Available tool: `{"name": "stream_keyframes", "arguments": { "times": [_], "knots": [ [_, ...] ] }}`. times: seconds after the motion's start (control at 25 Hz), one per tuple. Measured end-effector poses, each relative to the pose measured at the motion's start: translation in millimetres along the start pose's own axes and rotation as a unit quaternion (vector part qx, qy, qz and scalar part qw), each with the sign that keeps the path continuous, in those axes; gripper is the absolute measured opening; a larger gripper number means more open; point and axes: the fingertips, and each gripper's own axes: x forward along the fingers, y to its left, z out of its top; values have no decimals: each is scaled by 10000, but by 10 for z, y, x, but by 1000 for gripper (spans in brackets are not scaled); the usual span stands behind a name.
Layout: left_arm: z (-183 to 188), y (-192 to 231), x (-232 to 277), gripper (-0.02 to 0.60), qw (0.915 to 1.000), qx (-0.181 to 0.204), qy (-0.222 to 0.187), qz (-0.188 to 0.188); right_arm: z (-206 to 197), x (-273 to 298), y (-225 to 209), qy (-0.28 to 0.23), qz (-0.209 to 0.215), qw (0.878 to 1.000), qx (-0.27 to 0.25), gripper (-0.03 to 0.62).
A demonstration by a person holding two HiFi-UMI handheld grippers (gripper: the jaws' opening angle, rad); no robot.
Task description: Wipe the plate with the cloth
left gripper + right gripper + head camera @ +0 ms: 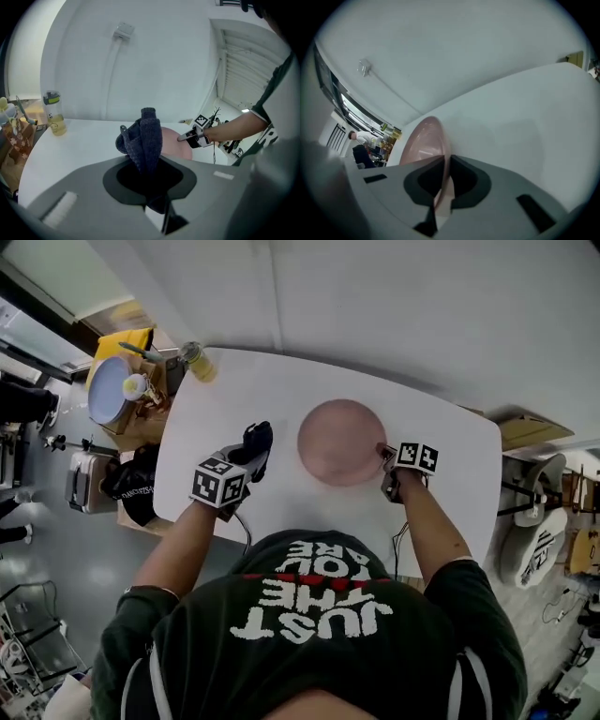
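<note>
Both grippers are loaded: one holds the cloth, the other pinches the plate's rim.

The round, pale pink plate [341, 442] sits near the middle of the white table [450, 465]. The right gripper [384, 456] has its jaws pressed together on the plate's right edge, and the right gripper view shows the thin pink rim [423, 140] caught between the dark pads [457, 176]. The left gripper [248, 457] is clamped on a bunched, dark blue-grey knitted cloth [255, 440], which stands up out of its jaws in the left gripper view [143, 140]. In the head view the cloth is left of the plate and apart from it. A clear bottle of yellowish liquid [199, 362] stands at the table's far left corner.
</note>
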Motion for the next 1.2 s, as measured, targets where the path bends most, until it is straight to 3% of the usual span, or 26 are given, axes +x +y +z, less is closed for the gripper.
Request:
{"name": "stream_keyframes", "arguments": {
  "times": [0.12,0.28,0.4,0.6,0.72,0.88,1.04,1.2],
  "knots": [
    [135,44,-86,63,9995,-114,-304,4,157,-271,153,-349,252,9990,-100,17],
    [564,-59,-185,63,9957,-132,-893,-192,776,-744,383,-1379,578,9881,352,17],
    [856,-407,-112,63,9914,-106,-1109,-681,1366,-1129,756,-2120,915,9715,541,17],
    [1328,-1181,292,63,9791,112,-1227,-1619,2171,-1643,1807,-3006,1598,9399,249,17],
    [1683,-1519,457,63,9697,437,-1419,-1942,2392,-1822,2457,-3245,1946,9256,-83,17],
    [2145,-1772,438,63,9568,777,-1823,-2127,2391,-1958,2957,-3292,2093,9195,-490,17],
    [2493,-1806,318,63,9442,801,-2313,-2204,2370,-2062,3120,-3352,2117,9150,-751,17],
    [2540,-1788,175,62,9351,580,-2596,-2341,2319,-2089,3062,-3359,2126,9143,-773,17]
  ]
}}
